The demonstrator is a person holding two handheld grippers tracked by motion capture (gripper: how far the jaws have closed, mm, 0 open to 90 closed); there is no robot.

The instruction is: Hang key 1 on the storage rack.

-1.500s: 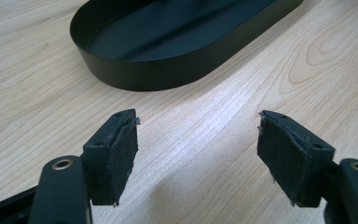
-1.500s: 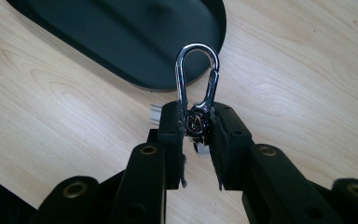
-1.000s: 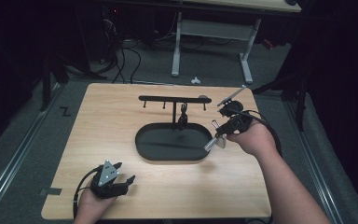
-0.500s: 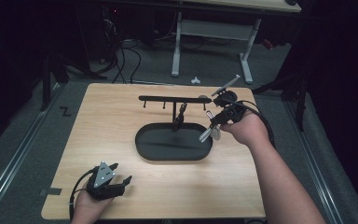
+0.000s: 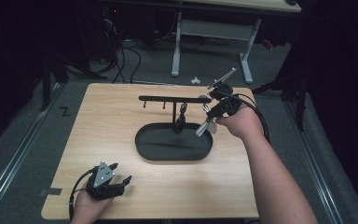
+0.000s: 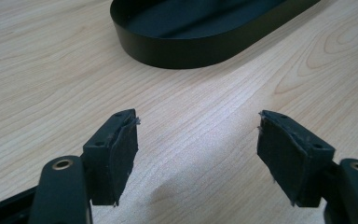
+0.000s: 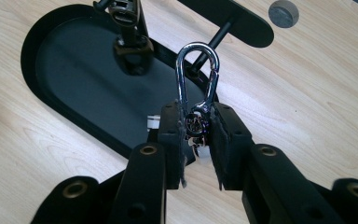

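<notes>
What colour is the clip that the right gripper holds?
Shiny silver; the clip shows best in the right gripper view.

High view: fixed above the person's edge of the wooden table [image 5: 121,121], facing forward and down; far enough to take in the whole tabletop and the floor beyond.
Left gripper view: rides low over the table near its front edge, facing along the surface toward the black oval tray [image 6: 205,37]; close range.
Right gripper view: rides above the tray's end, tilted down; very close.
Shared: all three views show the tray [image 5: 173,151] [image 7: 74,79] and surrounding wood; the high and right gripper views also share the hook stand [image 5: 175,99] [image 7: 228,21]
</notes>
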